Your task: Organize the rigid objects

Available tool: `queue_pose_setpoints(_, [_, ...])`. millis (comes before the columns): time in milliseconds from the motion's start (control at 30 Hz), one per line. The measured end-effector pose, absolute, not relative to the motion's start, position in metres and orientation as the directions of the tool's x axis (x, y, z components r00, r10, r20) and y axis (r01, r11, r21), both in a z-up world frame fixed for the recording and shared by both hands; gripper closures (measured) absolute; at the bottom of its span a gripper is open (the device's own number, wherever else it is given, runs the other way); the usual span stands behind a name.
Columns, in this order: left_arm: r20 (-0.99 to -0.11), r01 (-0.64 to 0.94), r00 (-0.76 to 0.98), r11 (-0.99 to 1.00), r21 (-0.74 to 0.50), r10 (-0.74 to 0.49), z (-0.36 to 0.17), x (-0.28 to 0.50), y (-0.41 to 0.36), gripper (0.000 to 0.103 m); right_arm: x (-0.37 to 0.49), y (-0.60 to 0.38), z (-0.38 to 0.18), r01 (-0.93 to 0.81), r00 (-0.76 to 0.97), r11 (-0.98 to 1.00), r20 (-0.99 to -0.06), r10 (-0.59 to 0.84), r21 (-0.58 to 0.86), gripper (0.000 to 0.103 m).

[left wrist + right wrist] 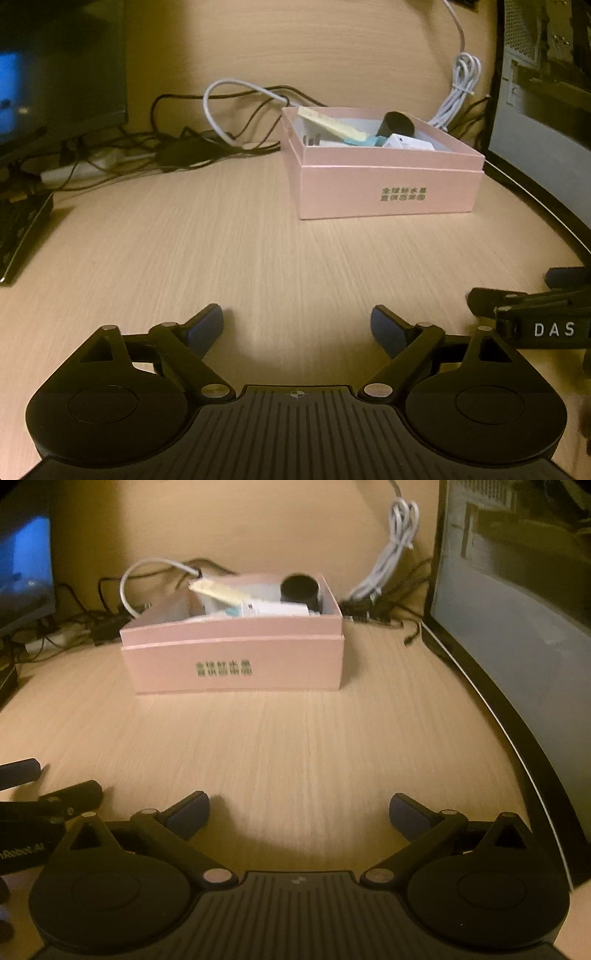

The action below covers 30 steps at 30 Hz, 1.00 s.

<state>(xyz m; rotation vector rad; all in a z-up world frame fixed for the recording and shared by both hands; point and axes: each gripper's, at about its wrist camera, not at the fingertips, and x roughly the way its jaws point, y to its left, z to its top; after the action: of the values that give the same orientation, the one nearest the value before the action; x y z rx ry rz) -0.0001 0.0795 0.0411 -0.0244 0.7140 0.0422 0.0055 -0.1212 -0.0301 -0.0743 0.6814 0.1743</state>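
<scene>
A pink open box (388, 192) stands on the wooden desk, also in the right wrist view (236, 664). Inside lie a yellow comb-like piece (332, 125), a black cylinder (397, 123), a white block (406, 142) and a teal item (373, 141). My left gripper (297, 330) is open and empty, low over the desk, well short of the box. My right gripper (299, 812) is open and empty, facing the box front. Each gripper shows at the edge of the other's view: the right one (532, 314), the left one (44, 801).
A tangle of black cables (177, 144) and a white cable loop (229, 107) lie behind the box. A bundled white cable (458, 92) hangs at the back right. A monitor (517, 627) borders the right; a dark screen (55, 74) stands at the left.
</scene>
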Motion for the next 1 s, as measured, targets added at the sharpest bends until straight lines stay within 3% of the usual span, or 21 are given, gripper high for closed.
queue_pose_setpoints(1000, [-0.656, -0.06, 0.754, 0.998, -0.006, 0.041, 0.039, 0.013, 0.08, 0.007, 0.015, -0.117, -0.032, -0.182, 0.789, 0.983, -0.598, 0.14, -0.01, 0.0])
